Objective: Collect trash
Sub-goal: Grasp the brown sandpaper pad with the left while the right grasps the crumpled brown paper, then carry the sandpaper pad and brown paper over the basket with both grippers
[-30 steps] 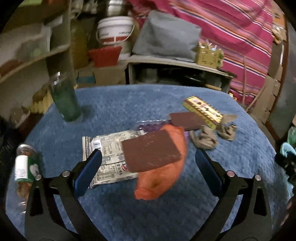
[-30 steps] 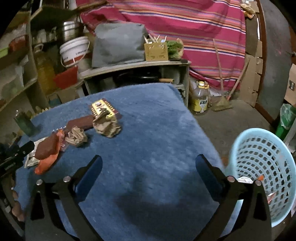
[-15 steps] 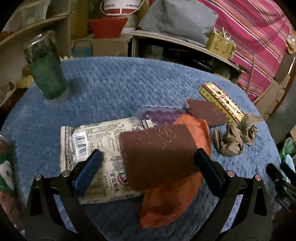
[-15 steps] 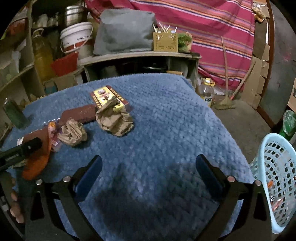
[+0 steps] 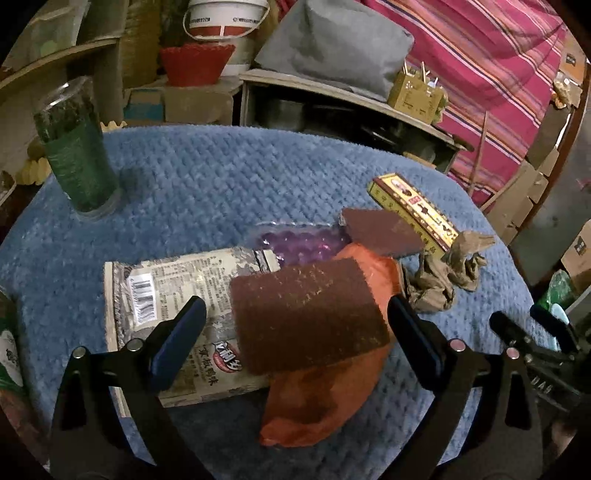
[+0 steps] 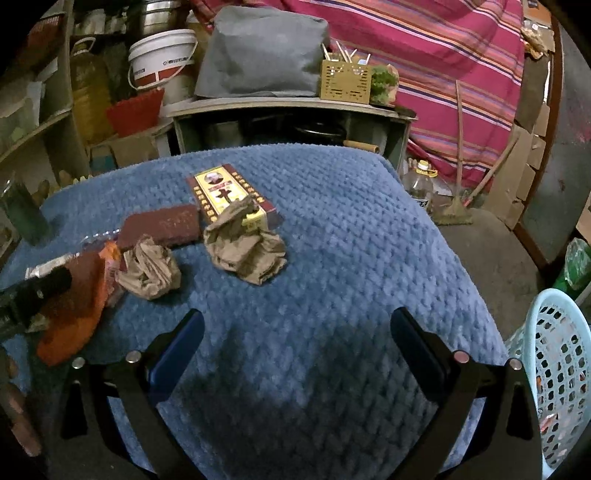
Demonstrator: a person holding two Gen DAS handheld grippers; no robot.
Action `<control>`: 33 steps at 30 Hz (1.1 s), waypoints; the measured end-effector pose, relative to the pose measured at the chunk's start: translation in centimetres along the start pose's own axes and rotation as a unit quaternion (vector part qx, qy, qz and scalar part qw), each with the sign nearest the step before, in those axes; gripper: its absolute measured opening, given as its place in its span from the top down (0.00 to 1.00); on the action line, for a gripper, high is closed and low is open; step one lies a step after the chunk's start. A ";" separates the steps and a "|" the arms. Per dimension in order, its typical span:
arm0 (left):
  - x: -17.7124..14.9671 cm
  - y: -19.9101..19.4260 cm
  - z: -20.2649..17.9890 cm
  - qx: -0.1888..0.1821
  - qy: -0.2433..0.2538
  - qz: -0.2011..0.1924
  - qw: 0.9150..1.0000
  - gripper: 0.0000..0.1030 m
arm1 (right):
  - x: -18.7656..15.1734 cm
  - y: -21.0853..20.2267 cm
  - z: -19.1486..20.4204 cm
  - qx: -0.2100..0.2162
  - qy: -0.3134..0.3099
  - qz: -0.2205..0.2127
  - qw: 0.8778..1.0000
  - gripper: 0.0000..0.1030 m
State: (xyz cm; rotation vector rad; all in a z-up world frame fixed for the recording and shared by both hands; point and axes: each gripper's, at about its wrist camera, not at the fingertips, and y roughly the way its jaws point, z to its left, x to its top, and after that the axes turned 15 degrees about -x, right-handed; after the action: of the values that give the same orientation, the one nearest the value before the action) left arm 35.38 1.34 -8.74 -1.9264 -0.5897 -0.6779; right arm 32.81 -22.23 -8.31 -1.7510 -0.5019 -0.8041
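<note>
In the left wrist view my left gripper [image 5: 295,339] is open, its jaws on either side of a brown scouring pad [image 5: 306,314] that lies on an orange bag [image 5: 325,391] and a printed snack wrapper [image 5: 170,295]. A purple blister pack [image 5: 299,242], a second brown pad [image 5: 380,232], a yellow box [image 5: 413,210] and crumpled brown paper [image 5: 439,280] lie beyond. In the right wrist view my right gripper [image 6: 295,347] is open and empty above the blue cloth [image 6: 332,295], with two crumpled paper balls [image 6: 243,247] [image 6: 147,273] ahead. A light blue basket [image 6: 554,369] stands at the right.
A green glass jar [image 5: 77,155] stands at the table's far left. A jar with a green label [image 5: 7,350] is at the left edge. Shelves, a white bucket [image 5: 221,22] and a low bench with a grey cushion [image 6: 258,55] are behind. A bottle [image 6: 421,184] stands on the floor.
My left gripper has moved in close over the brown pad, which now lies between its jaws. My right gripper has moved forward and left toward the crumpled paper; the basket has slid to the right edge.
</note>
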 end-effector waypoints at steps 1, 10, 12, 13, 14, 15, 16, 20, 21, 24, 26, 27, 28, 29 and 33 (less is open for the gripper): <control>0.0 0.2 0.1 -0.002 0.000 0.004 1.000 0.08 | 0.1 -0.1 0.0 0.000 0.000 -0.001 1.000 0.04; -0.2 1.8 -0.8 0.011 0.025 0.025 0.999 0.12 | 2.3 1.2 0.5 -0.001 -0.020 -0.005 1.000 0.04; -0.1 1.6 -0.7 0.009 0.026 0.023 0.999 0.13 | 2.6 2.1 0.9 0.002 -0.028 0.001 1.000 0.05; -0.1 1.4 -0.7 0.006 0.028 0.020 0.999 0.13 | 2.7 2.7 1.1 0.005 -0.029 0.007 1.000 0.05; -0.1 1.1 -0.9 0.005 0.034 0.016 0.999 0.13 | 2.7 3.1 1.2 0.009 -0.030 0.010 0.999 0.06; -0.1 0.9 -0.9 0.006 0.037 0.014 0.999 0.13 | 2.9 3.7 1.3 0.013 -0.031 0.016 0.999 0.06; 0.0 0.5 -1.0 0.008 0.039 0.010 0.999 0.14 | 3.0 4.0 1.5 0.013 -0.032 0.019 0.999 0.11; 0.3 -2.1 -1.1 0.014 0.054 -0.023 0.998 0.14 | 3.4 5.2 2.5 0.033 -0.047 0.032 0.998 0.19; 0.4 -2.7 -1.1 0.023 0.060 -0.031 0.997 0.14 | 3.4 5.4 2.8 0.034 -0.052 0.033 0.998 0.23; 0.5 -3.4 -0.7 0.036 0.064 -0.042 0.996 0.13 | 3.5 6.0 3.4 0.055 -0.064 0.044 0.995 0.46; 0.5 -3.5 -0.6 0.042 0.064 -0.041 0.996 0.13 | 3.6 6.1 3.5 0.064 -0.066 0.040 0.995 0.56; 0.5 -3.4 -0.5 0.047 0.066 -0.040 0.996 0.13 | 3.6 5.9 3.4 0.069 -0.067 0.037 0.995 0.56; 0.5 -3.3 -0.5 0.052 0.068 -0.039 0.996 0.13 | 3.6 5.8 3.4 0.070 -0.067 0.034 0.995 0.61; 0.4 -3.3 -0.4 0.053 0.069 -0.038 0.995 0.13 | 3.6 5.6 3.3 0.072 -0.067 0.031 0.995 0.63; 0.1 -3.3 -1.1 0.060 0.087 -0.039 0.994 0.13 | 3.2 4.4 1.3 0.080 -0.049 0.023 0.995 0.65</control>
State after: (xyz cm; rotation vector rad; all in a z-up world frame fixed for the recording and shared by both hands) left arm 33.07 1.73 -6.13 -1.7190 -0.5842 -0.8325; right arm 38.33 -22.55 -9.09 -1.6529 -0.5734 -0.6290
